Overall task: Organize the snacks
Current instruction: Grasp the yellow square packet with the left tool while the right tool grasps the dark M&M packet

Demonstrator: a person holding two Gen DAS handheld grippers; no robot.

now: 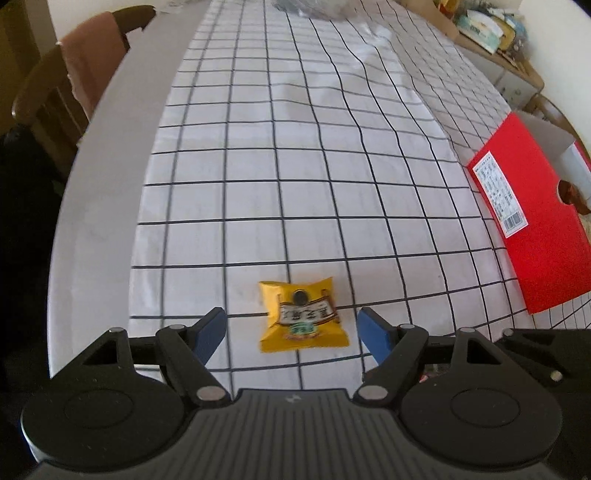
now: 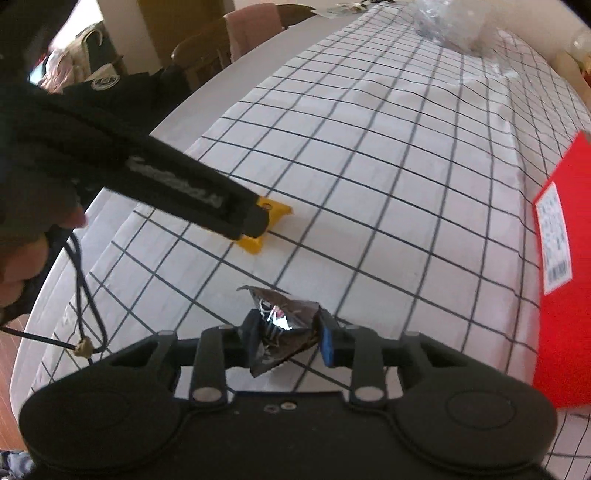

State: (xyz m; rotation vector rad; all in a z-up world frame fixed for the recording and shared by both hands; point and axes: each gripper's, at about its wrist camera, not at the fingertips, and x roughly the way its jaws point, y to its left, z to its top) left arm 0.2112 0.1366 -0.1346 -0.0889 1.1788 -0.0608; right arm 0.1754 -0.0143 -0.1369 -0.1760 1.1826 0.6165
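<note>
White cloth with a dark grid (image 1: 295, 166) covered the desk (image 1: 92, 221), whose bare pale edge ran along the left.

Nearest, the right claw (image 2: 290, 332) was clamped on a dark foil snack packet (image 2: 284, 317); the blue pads (image 2: 328, 343) pinched its crumpled middle, and the wrapper's corners stuck out above and below them. The packet sat low over the cloth; whether it touched the cloth could not be told.

Left of that, the left claw (image 1: 291, 332) stood with its jaws apart, one on each side of a yellow snack packet (image 1: 301, 317) without contact. This packet lay flat on the cloth, pillow-shaped, with crimped ends, a printed label band and a dark round mark near its far edge.

Handling, as a judgement: both packets were probably light, soft and crushable, with slick film that could slip. Take hold across the short width at the filled middle, with moderate force.

Farther right, a red box (image 1: 535, 229) with a white printed label lay on the cloth, an open white carton just behind it. At the far end lay clear crumpled plastic (image 2: 450, 26). Beyond the left edge stood wooden chairs (image 1: 55, 92).
</note>
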